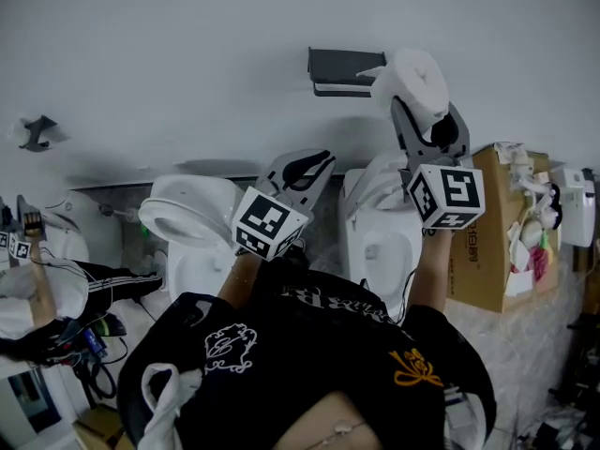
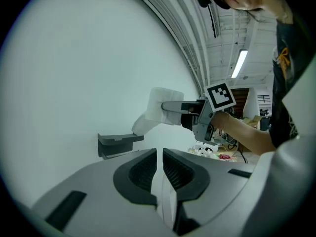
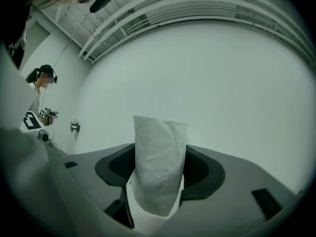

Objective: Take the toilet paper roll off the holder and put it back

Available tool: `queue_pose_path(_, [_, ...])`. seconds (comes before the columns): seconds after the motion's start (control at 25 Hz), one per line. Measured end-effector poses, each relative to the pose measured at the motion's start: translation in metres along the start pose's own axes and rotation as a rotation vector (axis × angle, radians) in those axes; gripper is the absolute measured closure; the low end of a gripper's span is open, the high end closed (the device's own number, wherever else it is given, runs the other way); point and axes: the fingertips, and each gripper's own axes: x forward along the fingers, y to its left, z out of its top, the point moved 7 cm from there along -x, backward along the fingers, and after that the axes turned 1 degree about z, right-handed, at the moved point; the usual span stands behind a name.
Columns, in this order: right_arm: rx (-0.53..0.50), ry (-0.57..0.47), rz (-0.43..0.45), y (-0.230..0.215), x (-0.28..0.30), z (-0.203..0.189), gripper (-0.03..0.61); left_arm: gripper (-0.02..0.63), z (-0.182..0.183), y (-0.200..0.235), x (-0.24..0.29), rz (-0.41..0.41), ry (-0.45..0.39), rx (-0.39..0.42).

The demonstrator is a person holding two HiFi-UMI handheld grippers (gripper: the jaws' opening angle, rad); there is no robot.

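A dark grey holder [image 1: 342, 71] is fixed to the white wall and stands bare. Just to its right, my right gripper [image 1: 419, 101] is shut on the white toilet paper roll [image 1: 414, 78], held up close to the wall. The right gripper view shows the squeezed roll [image 3: 160, 164] standing between the dark pads of the right gripper [image 3: 160, 181]. My left gripper [image 1: 317, 162] hovers lower and left of the holder, shut with nothing in it. In the left gripper view, the left gripper [image 2: 159, 169] points at the holder [image 2: 116, 143], with the roll [image 2: 158, 110] in the right gripper [image 2: 170, 107] beyond it.
Two white toilets [image 1: 187, 209] [image 1: 380, 223] stand against the wall below the holder. A cardboard box [image 1: 497, 237] with clutter is at the right. A small fitting [image 1: 36, 131] hangs on the wall at far left, where another person [image 1: 37, 293] works.
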Motion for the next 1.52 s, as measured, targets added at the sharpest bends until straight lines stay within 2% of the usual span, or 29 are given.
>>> queue_pose_path(0.4, [0.068, 0.111, -0.003, 0.004, -0.060, -0.059, 0.296, 0.569, -0.006, -0.040, -0.002, 0.005, 0.017, -0.007])
queue_pose_path(0.88, [0.168, 0.231, -0.015, 0.020, -0.091, -0.125, 0.296, 0.569, -0.013, -0.050, -0.012, 0.047, 0.023, -0.010])
queue_pose_path(1.24, [0.194, 0.245, -0.021, 0.017, -0.091, -0.132, 0.296, 0.569, -0.012, -0.042, -0.009, 0.058, 0.031, -0.004])
queue_pose_path(1.52, [0.175, 0.226, -0.023, 0.013, -0.075, -0.118, 0.296, 0.569, -0.013, -0.031, -0.009, 0.054, 0.031, -0.012])
